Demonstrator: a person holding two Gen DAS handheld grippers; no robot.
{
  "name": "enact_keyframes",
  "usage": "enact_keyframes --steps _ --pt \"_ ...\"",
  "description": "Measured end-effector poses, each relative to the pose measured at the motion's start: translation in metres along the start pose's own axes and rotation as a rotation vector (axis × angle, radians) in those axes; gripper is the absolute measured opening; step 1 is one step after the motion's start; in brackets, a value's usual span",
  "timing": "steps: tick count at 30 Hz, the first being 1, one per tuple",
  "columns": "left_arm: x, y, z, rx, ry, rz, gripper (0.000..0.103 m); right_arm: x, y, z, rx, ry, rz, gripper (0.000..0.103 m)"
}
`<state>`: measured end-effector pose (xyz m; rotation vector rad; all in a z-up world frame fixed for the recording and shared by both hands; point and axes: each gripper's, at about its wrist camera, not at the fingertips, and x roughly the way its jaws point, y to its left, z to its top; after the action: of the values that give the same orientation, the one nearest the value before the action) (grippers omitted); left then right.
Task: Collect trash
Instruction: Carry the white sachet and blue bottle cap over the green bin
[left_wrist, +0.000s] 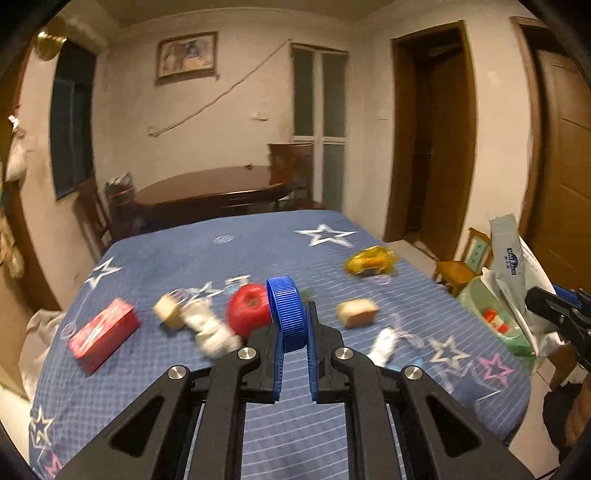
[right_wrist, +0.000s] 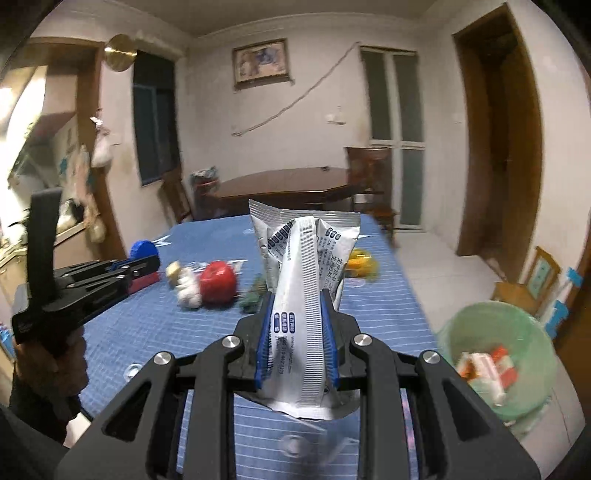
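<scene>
My left gripper (left_wrist: 293, 321) is shut on a blue ribbed bottle cap (left_wrist: 288, 310) and holds it above the blue star tablecloth (left_wrist: 258, 251). My right gripper (right_wrist: 297, 306) is shut on a silver snack wrapper (right_wrist: 303, 266), held upright above the table's right side; that wrapper also shows in the left wrist view (left_wrist: 508, 254). A green bin (right_wrist: 506, 354) with packets inside stands to the right of the table, below and to the right of the right gripper. The left gripper also shows in the right wrist view (right_wrist: 147, 264), at the far left.
On the cloth lie a red box (left_wrist: 103, 334), a red apple (left_wrist: 249, 310), white crumpled paper (left_wrist: 208, 326), two tan blocks (left_wrist: 356, 312), a yellow wrapper (left_wrist: 369, 260) and a small white scrap (left_wrist: 384, 343). A dark wooden table (left_wrist: 214, 192) stands behind. Small wooden chair (left_wrist: 461, 264) by the bin.
</scene>
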<state>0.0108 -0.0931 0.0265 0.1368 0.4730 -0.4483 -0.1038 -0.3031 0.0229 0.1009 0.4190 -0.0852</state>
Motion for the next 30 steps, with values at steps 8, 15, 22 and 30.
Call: enact_keyframes --steps 8,15,22,30 --pt "0.015 -0.077 0.025 0.142 -0.028 -0.086 0.012 -0.013 -0.049 0.002 0.075 -0.022 -0.112 0.022" --pt "0.049 -0.144 0.036 0.227 -0.001 -0.179 0.012 -0.008 -0.089 0.003 0.123 -0.012 -0.195 0.022" --pt "0.095 -0.220 0.053 0.294 0.001 -0.262 0.012 -0.007 -0.149 0.002 0.170 0.005 -0.314 0.022" --pt "0.141 -0.298 0.063 0.355 0.032 -0.328 0.012 -0.006 -0.204 -0.004 0.200 0.040 -0.419 0.022"
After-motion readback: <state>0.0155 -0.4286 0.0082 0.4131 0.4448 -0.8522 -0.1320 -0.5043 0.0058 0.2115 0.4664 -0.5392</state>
